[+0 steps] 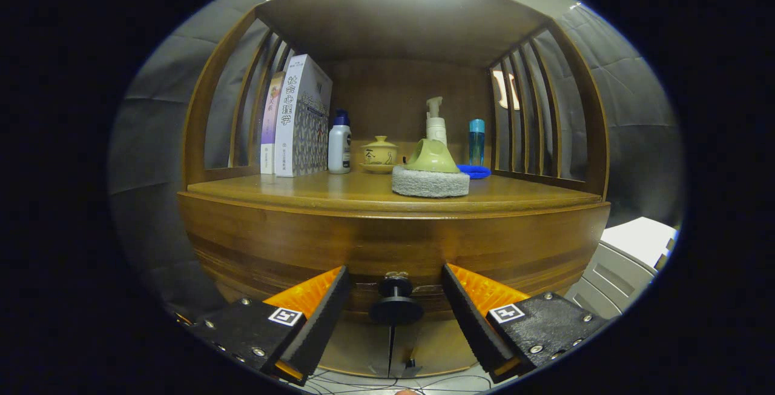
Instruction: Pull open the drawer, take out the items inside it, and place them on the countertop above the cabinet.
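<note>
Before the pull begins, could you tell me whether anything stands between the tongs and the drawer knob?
Nothing visible does. The tongs are open, and the black drawer knob sits in the gap between the two fingers, apart from both, on the drawer front. The scrubbing brush stands higher up, on the countertop.

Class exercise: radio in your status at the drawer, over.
Tongs open, straddling the black drawer knob, not gripping. Drawer shut. Scrub pad sits on countertop above.

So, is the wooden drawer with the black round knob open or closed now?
Closed, it seems: the wooden drawer front sits flush under the countertop. The black round knob lies between the open gripper fingers, untouched.
</note>
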Demonstrator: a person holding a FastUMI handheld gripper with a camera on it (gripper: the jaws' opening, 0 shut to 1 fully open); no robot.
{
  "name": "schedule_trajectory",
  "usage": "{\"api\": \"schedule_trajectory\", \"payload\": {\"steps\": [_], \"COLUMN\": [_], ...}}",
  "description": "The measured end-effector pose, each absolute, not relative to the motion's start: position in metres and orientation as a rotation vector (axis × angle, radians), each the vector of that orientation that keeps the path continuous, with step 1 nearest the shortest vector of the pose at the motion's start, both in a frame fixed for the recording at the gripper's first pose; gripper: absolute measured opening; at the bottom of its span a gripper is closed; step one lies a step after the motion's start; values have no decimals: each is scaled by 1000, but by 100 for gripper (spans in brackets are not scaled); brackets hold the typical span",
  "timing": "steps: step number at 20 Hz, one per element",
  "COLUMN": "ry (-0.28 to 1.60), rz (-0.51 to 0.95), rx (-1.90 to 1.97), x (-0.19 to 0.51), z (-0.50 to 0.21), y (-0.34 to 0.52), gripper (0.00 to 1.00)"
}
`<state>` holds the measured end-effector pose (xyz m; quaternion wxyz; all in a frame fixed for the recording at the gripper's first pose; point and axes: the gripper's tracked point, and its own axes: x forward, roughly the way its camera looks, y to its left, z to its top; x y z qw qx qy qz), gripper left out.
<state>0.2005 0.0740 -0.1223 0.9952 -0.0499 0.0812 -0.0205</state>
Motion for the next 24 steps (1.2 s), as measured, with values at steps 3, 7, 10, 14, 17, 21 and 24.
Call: {"api": "schedule_trajectory", "payload": {"steps": [3, 7, 10, 14, 17, 21, 24], "ry": [139, 142, 120, 57, 46, 49, 33], "rz": [-41, -26, -4, 18, 39, 44, 46], "rx": [-110, -78, -68, -49, -35, -10, 0], "x": [199, 196, 185, 152, 125, 88, 64], "z": [-121, -121, -106, -68, -49, -30, -14], "y": [75, 76, 76, 69, 61, 47, 40], "gripper": [96, 95, 95, 95, 95, 95, 95]}}
